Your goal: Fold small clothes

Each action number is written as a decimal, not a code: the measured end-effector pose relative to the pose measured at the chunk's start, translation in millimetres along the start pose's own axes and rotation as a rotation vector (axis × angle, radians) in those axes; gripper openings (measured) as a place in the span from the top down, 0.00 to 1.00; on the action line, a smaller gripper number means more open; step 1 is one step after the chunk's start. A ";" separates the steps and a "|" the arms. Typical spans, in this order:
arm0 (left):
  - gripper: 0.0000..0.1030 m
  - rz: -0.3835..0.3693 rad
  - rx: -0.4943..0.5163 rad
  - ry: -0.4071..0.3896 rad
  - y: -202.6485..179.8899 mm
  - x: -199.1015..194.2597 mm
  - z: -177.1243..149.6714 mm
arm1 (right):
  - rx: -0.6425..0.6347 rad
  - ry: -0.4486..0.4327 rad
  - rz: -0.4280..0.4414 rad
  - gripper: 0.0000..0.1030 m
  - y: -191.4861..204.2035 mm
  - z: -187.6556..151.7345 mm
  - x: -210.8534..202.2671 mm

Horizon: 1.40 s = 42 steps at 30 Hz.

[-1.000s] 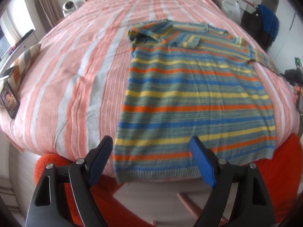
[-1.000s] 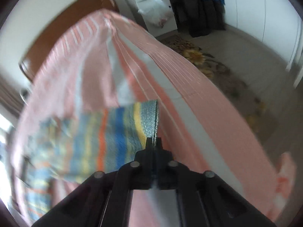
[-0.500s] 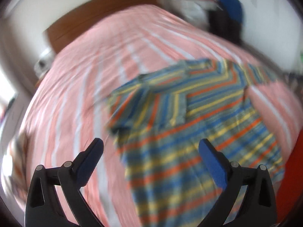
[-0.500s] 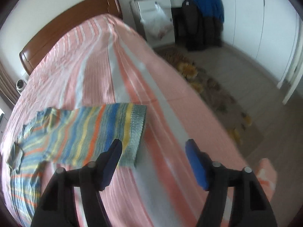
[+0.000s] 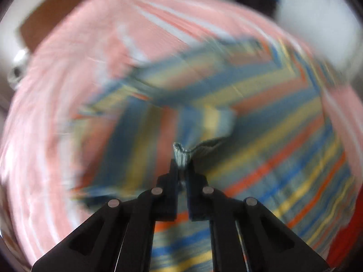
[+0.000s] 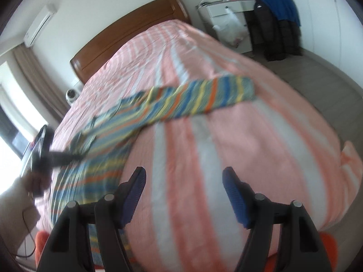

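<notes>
A striped knit sweater [image 5: 261,117] in blue, yellow, orange and grey-green lies on the pink-and-white striped bed [image 5: 56,113]. My left gripper [image 5: 181,161] is shut on a bunched grey-green edge of the folded left sleeve [image 5: 211,122] and holds it over the sweater's body; this view is blurred. In the right wrist view the sweater [image 6: 109,136] lies at the left with its right sleeve [image 6: 213,97] stretched out flat. My right gripper [image 6: 183,181] is open and empty above the bedspread [image 6: 249,147], nearer than that sleeve. The left gripper [image 6: 68,156] shows there as a dark blur.
A wooden headboard [image 6: 127,36] stands at the far end of the bed. A white dresser [image 6: 226,15] and dark clothes with a blue garment [image 6: 276,22] stand at the far right. The bed's right edge drops to a grey floor [image 6: 329,79].
My left gripper went from open over the sweater to shut on the folded left sleeve. My right gripper let go of the right sleeve, opened and drew back; the sleeve now lies flat.
</notes>
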<state>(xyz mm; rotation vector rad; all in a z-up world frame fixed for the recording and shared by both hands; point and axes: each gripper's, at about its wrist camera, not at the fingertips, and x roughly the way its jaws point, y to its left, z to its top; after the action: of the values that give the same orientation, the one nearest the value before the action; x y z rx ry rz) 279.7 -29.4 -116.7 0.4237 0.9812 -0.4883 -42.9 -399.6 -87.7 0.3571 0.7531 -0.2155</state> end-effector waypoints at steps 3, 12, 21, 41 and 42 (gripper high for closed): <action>0.96 0.123 -0.284 -0.083 82.3 -33.8 -7.6 | -0.070 0.020 0.028 0.33 21.0 -15.6 3.1; 0.97 0.564 -0.761 0.084 247.1 -27.0 -123.2 | -0.132 0.070 0.074 0.33 45.1 -31.8 27.6; 0.98 0.545 -0.898 0.126 240.1 -6.7 -164.4 | -0.143 0.108 0.035 0.33 47.4 -39.9 35.7; 0.13 -0.134 -0.432 0.143 37.2 -82.0 -258.1 | -0.307 0.464 0.231 0.25 67.7 -82.2 35.2; 0.13 -0.136 -0.410 0.156 27.2 -78.8 -262.2 | -0.306 0.493 0.237 0.25 68.0 -87.0 41.6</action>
<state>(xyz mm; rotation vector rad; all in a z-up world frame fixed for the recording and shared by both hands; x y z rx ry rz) 80.6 151.6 -174.4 0.0254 1.2340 -0.3666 -46.4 -305.8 -159.2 0.2045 1.2016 0.2207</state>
